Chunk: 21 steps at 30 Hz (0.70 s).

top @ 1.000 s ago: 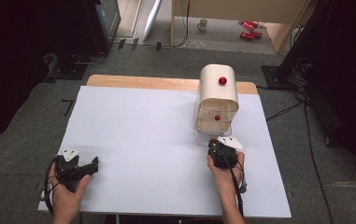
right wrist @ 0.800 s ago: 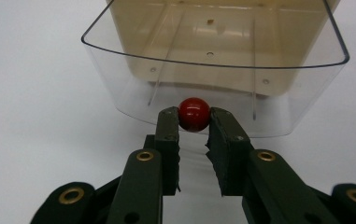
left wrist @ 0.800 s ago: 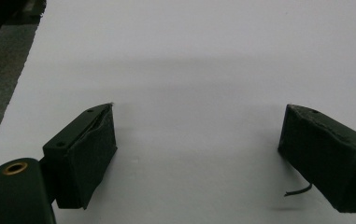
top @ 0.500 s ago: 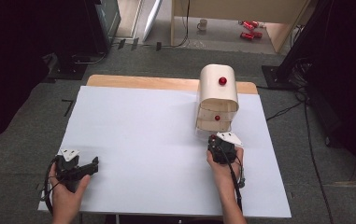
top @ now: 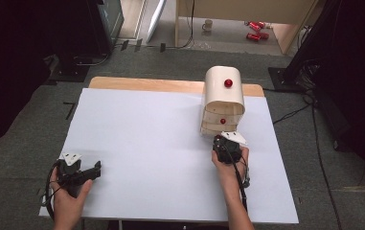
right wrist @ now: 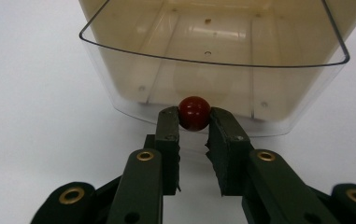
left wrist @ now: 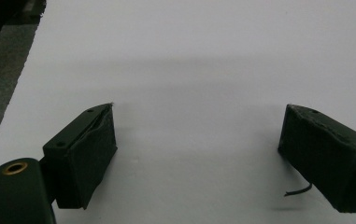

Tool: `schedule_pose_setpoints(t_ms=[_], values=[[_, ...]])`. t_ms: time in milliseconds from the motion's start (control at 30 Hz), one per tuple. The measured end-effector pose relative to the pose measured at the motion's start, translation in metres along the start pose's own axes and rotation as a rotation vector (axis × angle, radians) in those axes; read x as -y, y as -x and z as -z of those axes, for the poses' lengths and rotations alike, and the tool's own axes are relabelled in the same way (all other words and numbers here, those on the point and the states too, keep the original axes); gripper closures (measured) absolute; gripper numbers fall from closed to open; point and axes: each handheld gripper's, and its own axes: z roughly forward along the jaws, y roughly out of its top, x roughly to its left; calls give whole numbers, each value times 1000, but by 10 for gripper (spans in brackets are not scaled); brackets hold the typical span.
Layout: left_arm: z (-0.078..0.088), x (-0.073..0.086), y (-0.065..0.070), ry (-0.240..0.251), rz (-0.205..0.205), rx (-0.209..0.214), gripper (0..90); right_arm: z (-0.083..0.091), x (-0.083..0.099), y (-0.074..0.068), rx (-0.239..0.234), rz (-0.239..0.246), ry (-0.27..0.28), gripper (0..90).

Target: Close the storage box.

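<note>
Left to right. Your left gripper sits idle near the front-left corner of the white tabletop, jaws spread wide over bare sheet, nothing between them; in the left gripper view the pads look like rough black foam, blocky, a stray thread hanging off one.

Your right gripper is toward the right edge of the tabletop, at the foot of the small drawer cabinet. In the right gripper view its jaws are pinched on the red knob of the bottom drawer, serrated pads on either side of the ball.

Progress, as I judge it: grasp done, and the drawer looks part-way out, since you can look down into its open tray. Left to do: finish the pull, or whatever goes in; the drawer looks empty.

Materials: the drawer is clear, yellowish, thin-walled plastic with rounded corners and a curved front lip. The knob is a glossy, hard red ball. The cabinet is a cream shell with an arched top and a second red knob up high. The tabletop is matte and smooth, with a wood strip at the far edge.
</note>
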Motion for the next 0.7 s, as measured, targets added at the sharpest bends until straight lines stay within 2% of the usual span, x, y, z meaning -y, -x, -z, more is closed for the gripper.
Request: schedule_pose_setpoints(t_ms=[433,567,633,700], values=[[0,0,0,0,0,0,113,-9,-6,1,13,-12,5,749],[0,0,0,0,0,0,113,-9,-5,3,-2,-13,4,738],[0,0,0,0,0,0,113,-9,-5,4,-6,-13,-3,686],[0,0,0,0,0,0,113,-9,-5,7,-25,-18,-11,555]])
